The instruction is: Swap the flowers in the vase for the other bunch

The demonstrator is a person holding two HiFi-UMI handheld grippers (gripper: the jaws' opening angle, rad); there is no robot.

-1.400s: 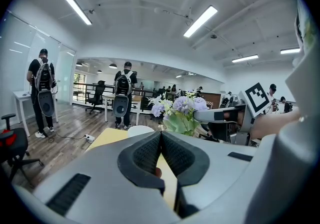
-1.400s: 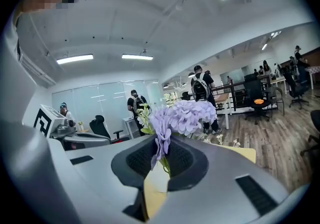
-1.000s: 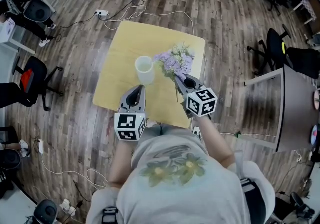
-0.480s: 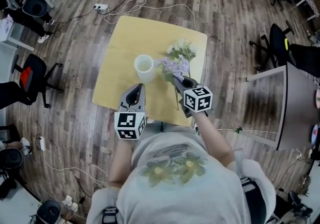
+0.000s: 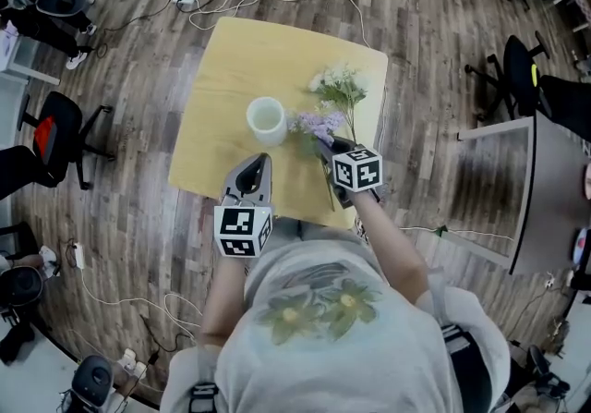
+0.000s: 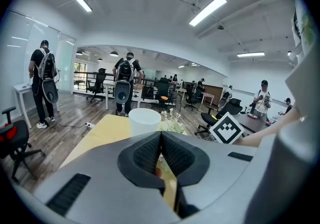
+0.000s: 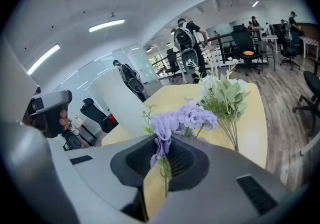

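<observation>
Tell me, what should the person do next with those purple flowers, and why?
Probably lower the purple flowers onto the table and open the right gripper to let them go. Its jaws are shut on their stem, the vase already stands empty, and the white bunch that should go in lies on the table, not yet picked up.

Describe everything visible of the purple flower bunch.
The purple bunch is a small cluster of ruffled lilac blooms on thin green stems, seemingly artificial. The right gripper is shut on its stems, blooms pointing away from the person. It hangs low over the yellow table, beside the white vase, near the white bunch lying there.
</observation>
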